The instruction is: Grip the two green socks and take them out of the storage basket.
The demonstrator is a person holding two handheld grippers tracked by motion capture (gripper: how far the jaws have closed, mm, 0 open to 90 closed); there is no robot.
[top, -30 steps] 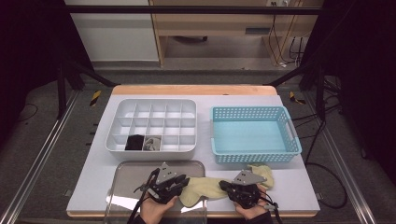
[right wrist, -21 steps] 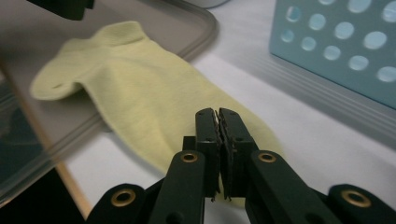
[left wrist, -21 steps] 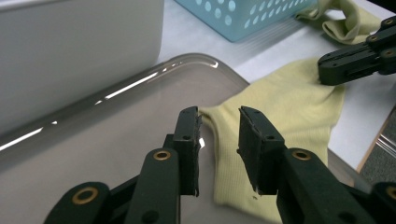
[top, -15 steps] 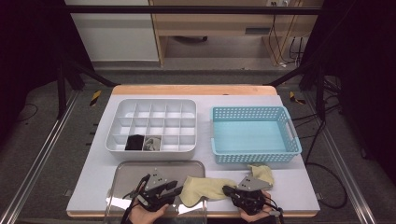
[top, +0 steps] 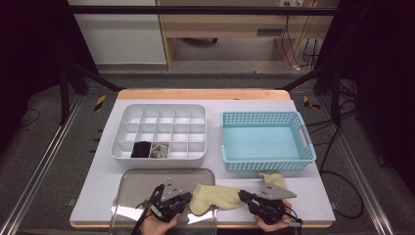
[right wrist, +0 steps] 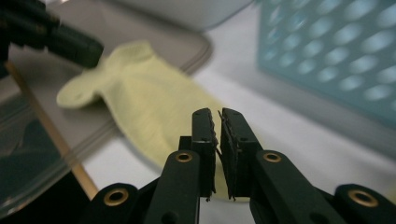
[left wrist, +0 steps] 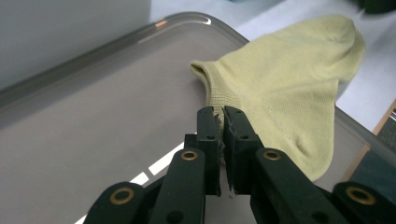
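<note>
A pale yellow sock point(top: 218, 196) lies across the right rim of a metal tray point(top: 147, 178), stretched between my two grippers. My left gripper point(top: 188, 197) has just been closing. In the left gripper view its jaws point(left wrist: 222, 112) pinch the sock point(left wrist: 289, 84) at the edge below the cuff. My right gripper point(top: 243, 196) sits at the sock's other end. In the right gripper view its jaws point(right wrist: 218, 113) are almost together after just opening a hair. The sock point(right wrist: 140, 93) lies under and beyond them, and I cannot make out fabric between the pads.
A white divided box point(top: 161, 105) stands behind the tray, with a black item point(top: 142, 149) and a grey item point(top: 159, 151) in its front row. A blue basket point(top: 266, 115) stands at the right. A yellow fold point(top: 274, 178) shows behind the right gripper. The table's front edge is right under both hands.
The left gripper slid toward the table's near edge and its jaws closed at the sock's cuff end. The right gripper shifted slightly. The sock has stayed where it was.
</note>
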